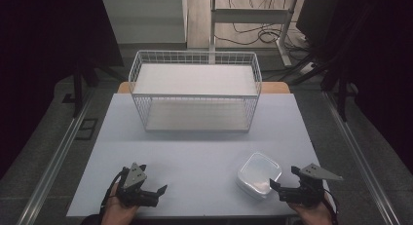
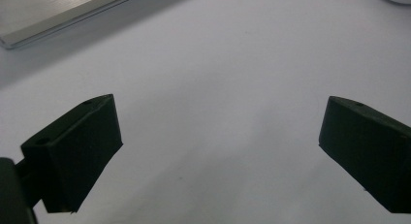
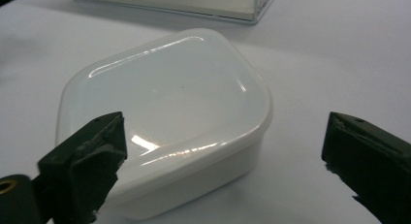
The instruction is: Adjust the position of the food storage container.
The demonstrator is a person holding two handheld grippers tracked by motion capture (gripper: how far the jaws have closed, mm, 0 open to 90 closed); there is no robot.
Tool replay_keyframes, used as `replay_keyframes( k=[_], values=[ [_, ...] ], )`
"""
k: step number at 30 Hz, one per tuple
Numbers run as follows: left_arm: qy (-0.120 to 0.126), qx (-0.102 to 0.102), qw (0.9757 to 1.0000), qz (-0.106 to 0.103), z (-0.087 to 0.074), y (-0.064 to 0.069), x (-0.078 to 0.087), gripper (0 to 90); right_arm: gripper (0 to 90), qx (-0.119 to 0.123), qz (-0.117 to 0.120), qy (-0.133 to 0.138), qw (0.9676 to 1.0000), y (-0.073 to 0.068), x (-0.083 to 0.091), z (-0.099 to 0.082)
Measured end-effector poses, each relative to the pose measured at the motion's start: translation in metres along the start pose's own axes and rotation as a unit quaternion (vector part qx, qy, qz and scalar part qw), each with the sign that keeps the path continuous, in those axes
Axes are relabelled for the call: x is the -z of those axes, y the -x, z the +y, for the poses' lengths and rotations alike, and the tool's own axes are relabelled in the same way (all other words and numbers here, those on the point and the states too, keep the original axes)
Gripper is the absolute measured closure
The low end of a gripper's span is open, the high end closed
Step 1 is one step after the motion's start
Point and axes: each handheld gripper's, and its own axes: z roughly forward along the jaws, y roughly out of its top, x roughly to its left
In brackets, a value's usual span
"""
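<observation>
At the near edge of the pale table (image 1: 195,152), the left gripper (image 1: 152,185) sits in a hand (image 1: 117,210) with its 2 jaws spread wide and nothing between them. In the left gripper view its fingers (image 2: 77,151) hang over bare tabletop, with the same wide gap.

The right gripper (image 1: 285,182) is held in the other hand (image 1: 316,213), also low at the near edge, with its 2 jaws set wide apart and gripping nothing. Just ahead of its fingertips lies a white plastic container (image 1: 259,175) with a rounded, closed lid. In the right gripper view the container (image 3: 165,117) sits slightly toward the left finger (image 3: 87,161), which overlaps its near corner in the picture; whether they touch I cannot tell. The other finger stands clear of it.

Well beyond both grippers, a white wire rack (image 1: 195,91) with 2 flat shelves stands upright at the far side of the table.
</observation>
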Motion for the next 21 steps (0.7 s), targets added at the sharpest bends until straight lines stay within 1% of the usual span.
replay_keyframes(
  k=[1, 2, 3, 4, 5, 6, 7, 8, 9, 10, 11, 13, 14, 15, 16, 18, 20, 21],
  values=[
    [0.000, 0.003, 1.0000, 0.000, 0.000, -0.001, 0.000, 1.2, 11.4, -0.004, -0.009, -0.001, 0.9999, 0.000, 0.004, 0.002],
    [0.000, 0.003, 1.0000, 0.000, 0.000, -0.001, 0.000, 1.2, 11.4, -0.004, -0.009, -0.001, 0.9999, 0.000, 0.004, 0.002],
    [-0.003, 0.003, 1.0000, 0.004, 0.000, -0.001, 0.000, 1.3, 20.2, -0.009, -0.015, -0.001, 0.9998, 0.001, 0.008, 0.004],
    [-0.003, 0.003, 1.0000, 0.004, 0.000, -0.001, 0.000, 1.3, 25.3, -0.009, -0.021, 0.000, 0.9998, 0.001, 0.010, 0.004],
    [-0.003, 0.003, 1.0000, 0.006, 0.000, -0.001, 0.000, 1.3, 25.3, -0.009, -0.021, 0.000, 0.9998, 0.001, 0.010, 0.004],
    [-0.001, 0.004, 1.0000, 0.006, -0.001, -0.002, 0.000, 1.3, 31.9, -0.005, -0.022, -0.002, 0.9997, 0.001, 0.012, 0.004],
    [0.001, 0.005, 1.0000, 0.006, -0.001, -0.002, 0.000, 1.3, 38.1, 0.006, -0.027, -0.009, 0.9996, 0.001, 0.014, 0.003],
    [0.004, 0.004, 1.0000, 0.006, -0.001, -0.002, 0.001, 1.2, 50.5, 0.022, -0.043, -0.018, 0.9987, 0.002, 0.016, 0.002],
    [0.004, 0.004, 1.0000, 0.006, -0.001, -0.002, 0.001, 1.2, 50.5, 0.022, -0.043, -0.018, 0.9987, 0.002, 0.016, 0.002],
    [0.006, 0.004, 0.9999, 0.009, -0.001, -0.003, 0.002, 1.2, 61.6, 0.027, -0.044, -0.022, 0.9984, 0.003, 0.017, 0.001],
    [0.006, 0.004, 0.9999, 0.009, -0.001, -0.003, 0.002, 1.2, 61.6, 0.027, -0.044, -0.022, 0.9984, 0.003, 0.017, 0.001],
    [0.006, 0.007, 0.9999, 0.009, -0.001, -0.004, 0.002, 1.2, 71.6, 0.031, -0.050, -0.034, 0.9977, 0.004, 0.018, 0.000],
    [0.007, 0.008, 0.9999, 0.009, -0.002, -0.004, 0.002, 1.2, 79.9, 0.031, -0.055, -0.046, 0.9970, 0.005, 0.017, -0.001],
    [0.008, 0.009, 0.9999, 0.009, -0.002, -0.005, 0.002, 1.2, 79.9, 0.031, -0.055, -0.046, 0.9970, 0.005, 0.017, -0.001],
    [0.008, 0.010, 0.9999, 0.010, -0.002, -0.005, 0.003, 1.2, 87.2, 0.027, -0.051, -0.056, 0.9968, 0.007, 0.016, -0.003],
    [0.007, 0.011, 0.9999, 0.011, -0.002, -0.005, 0.002, 1.2, 88.9, 0.025, -0.047, -0.060, 0.9968, 0.008, 0.015, -0.004],
    [0.002, 0.011, 0.9999, 0.012, -0.002, -0.005, 0.001, 1.2, 89.2, 0.017, -0.028, -0.076, 0.9965, 0.007, 0.012, -0.007],
    [0.002, 0.011, 0.9999, 0.012, -0.002, -0.005, 0.001, 1.2, 89.2, 0.017, -0.028, -0.076, 0.9965, 0.007, 0.012, -0.007]
  ],
)
